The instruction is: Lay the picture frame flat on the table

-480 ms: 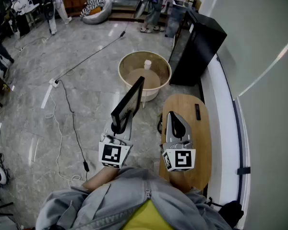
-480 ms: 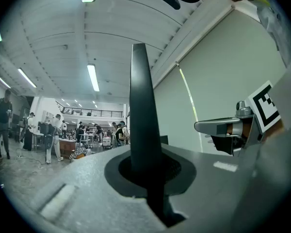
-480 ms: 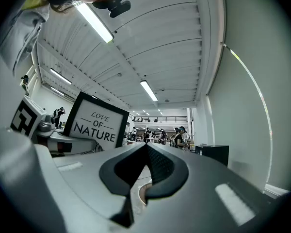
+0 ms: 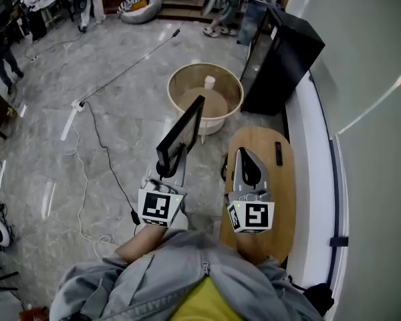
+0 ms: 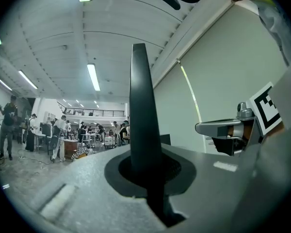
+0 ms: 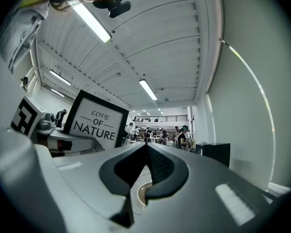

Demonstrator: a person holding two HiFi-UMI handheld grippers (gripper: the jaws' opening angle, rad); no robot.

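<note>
Nothing shifted: level left jaws clamp upright picture frame (image 4: 181, 135), right jaws shut empty.

The left hand-held gripper (image 4: 168, 171) points forward, about level, jaws clamped on the picture frame (image 4: 182, 134) (gripped at its lower edge). The right hand-held gripper (image 4: 244, 158) is alongside, jaws together, empty.

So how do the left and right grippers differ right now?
The left gripper is shut on the picture frame's edge; the right gripper is shut on nothing. The left hangs over the floor, the right over the wooden table. Both point forward.
</note>
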